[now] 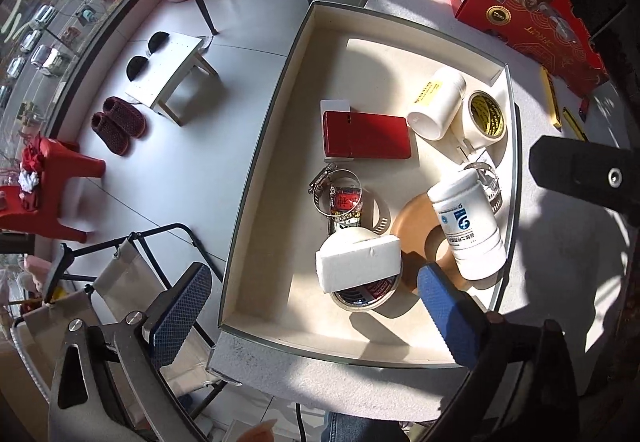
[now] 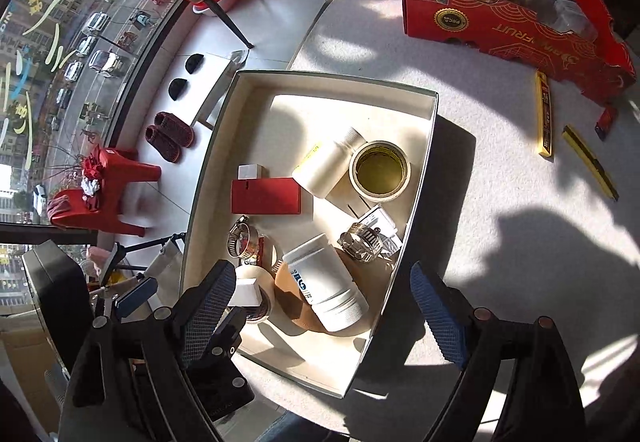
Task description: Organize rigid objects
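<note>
Two round white bottles (image 1: 466, 226) (smooth) in cardboard box (image 1: 256, 177).

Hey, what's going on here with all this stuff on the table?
A person holds two grippers over a shallow box on a white table, sorting small items. Both the left gripper and the right gripper are open and empty. Already inside lie a red case, two white bottles, tape rolls and hose clamps. Yellow bars lie outside it on the table.
</note>
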Motion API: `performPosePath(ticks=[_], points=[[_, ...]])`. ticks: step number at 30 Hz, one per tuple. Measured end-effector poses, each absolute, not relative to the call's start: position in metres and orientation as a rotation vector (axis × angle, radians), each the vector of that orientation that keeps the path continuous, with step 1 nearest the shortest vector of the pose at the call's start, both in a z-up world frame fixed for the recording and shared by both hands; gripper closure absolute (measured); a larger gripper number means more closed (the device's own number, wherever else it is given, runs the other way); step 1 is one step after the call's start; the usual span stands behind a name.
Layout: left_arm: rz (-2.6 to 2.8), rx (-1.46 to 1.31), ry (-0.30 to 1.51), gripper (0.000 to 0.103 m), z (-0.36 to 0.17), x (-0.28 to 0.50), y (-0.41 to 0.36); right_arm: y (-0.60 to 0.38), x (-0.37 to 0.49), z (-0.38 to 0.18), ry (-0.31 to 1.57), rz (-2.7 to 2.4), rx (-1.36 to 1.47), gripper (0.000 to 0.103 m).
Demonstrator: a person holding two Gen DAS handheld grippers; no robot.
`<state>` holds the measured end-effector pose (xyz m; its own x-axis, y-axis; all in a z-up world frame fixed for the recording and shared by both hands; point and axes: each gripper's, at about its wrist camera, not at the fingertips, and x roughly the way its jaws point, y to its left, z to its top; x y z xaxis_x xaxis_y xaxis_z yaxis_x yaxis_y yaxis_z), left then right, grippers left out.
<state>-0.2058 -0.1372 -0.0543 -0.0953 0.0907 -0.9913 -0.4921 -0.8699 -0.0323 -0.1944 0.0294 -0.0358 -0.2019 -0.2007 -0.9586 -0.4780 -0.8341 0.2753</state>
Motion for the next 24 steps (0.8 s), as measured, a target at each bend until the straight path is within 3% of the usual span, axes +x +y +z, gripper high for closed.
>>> performPosePath(ticks=[3,4,13,17,24], points=[[1.959,-1.812,0.286,0.000,-0.051,-0.210,-0.143,0.030,-0.187,-0.028,0.799,2.142,-1.826,0.011],[1.949,-1.830,0.292,0.000,-0.051,-0.211,-0.142,0.029,-0.184,-0.026,0.794,2.135,-1.829,0.001],[1.930,-1.847,0.437,0.000,-0.051,-0.190,-0.149,0.015,-0.151,-0.016,0.725,2.071,-1.816,0.001],[1.954,-1.846,0.456,0.000,-0.048,-0.182,-0.158,0.006,-0.145,-0.020,0.754,2.060,-1.833,0.001],[1.977,-1.843,0.449,0.000,-0.043,-0.182,-0.164,-0.014,-0.157,-0.014,0.632,2.124,-1.869,0.001]])
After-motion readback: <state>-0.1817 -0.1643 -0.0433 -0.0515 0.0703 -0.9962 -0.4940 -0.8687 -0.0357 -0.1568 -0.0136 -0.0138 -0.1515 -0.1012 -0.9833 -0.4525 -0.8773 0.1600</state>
